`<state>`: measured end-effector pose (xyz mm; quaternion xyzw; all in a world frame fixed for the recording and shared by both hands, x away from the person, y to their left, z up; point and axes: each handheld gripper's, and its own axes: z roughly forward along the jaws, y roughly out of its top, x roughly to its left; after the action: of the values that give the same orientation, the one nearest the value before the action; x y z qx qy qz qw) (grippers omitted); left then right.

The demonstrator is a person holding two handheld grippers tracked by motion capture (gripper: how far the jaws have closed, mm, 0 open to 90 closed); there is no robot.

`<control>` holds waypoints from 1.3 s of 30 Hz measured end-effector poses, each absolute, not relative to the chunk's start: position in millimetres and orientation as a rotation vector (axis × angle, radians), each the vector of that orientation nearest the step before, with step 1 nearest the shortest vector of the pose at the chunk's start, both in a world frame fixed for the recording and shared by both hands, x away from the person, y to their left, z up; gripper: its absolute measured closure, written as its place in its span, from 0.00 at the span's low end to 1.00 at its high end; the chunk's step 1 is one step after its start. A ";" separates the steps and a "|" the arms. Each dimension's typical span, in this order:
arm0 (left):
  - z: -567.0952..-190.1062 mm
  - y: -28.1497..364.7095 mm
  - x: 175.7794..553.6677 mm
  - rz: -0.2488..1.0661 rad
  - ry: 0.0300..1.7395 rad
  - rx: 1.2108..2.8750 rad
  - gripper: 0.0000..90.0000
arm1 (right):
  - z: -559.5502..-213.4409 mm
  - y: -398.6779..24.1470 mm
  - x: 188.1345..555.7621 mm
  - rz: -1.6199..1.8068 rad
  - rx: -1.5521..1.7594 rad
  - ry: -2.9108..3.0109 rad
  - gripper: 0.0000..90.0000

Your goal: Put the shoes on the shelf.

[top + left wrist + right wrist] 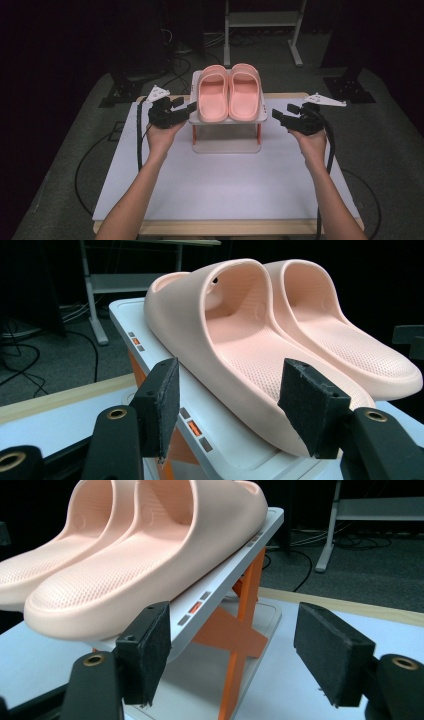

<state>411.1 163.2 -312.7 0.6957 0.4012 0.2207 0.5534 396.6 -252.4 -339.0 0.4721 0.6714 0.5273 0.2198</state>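
Two pink slippers, the left slipper (213, 97) and the right slipper (244, 95), lie side by side on the tilted white top shelf (226, 121) of a small rack with orange legs (259, 132). My left gripper (184, 105) is open at the shelf's left edge. In the left gripper view its open jaws (232, 400) frame the heel side of the near slipper (225, 335) without touching it. My right gripper (285, 111) is open a little off the shelf's right edge. In the right gripper view it (237, 650) faces the shelf rim (220, 585) and an orange leg (240, 630).
The rack stands on a white mat (225, 190) that covers a wooden table (225, 227). Behind the table are a metal frame stand (260, 20), dark equipment and floor cables (180, 55) on grey carpet.
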 end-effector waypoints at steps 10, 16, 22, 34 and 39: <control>-321.3 171.0 403.9 0.525 0.955 1.639 0.43 | -348.9 -253.6 389.4 1.446 1.313 1.868 0.31; -327.9 175.0 398.2 0.538 0.963 1.649 0.41 | -354.3 -255.4 385.5 1.436 1.320 1.877 0.30; -333.4 179.5 393.8 0.531 0.966 1.649 0.40 | -361.2 -257.5 382.3 1.434 1.331 1.880 0.30; -348.0 185.5 385.5 0.517 0.976 1.639 0.37 | -373.8 -260.3 375.6 1.418 1.342 1.892 0.29; -354.5 188.3 383.2 0.523 0.985 1.645 0.35 | -377.2 -262.6 373.0 1.414 1.352 1.890 0.29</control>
<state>383.2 188.3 -354.5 0.6938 0.4153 0.2203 0.5455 373.0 -262.6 -377.2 0.4862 0.6793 0.5083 0.2093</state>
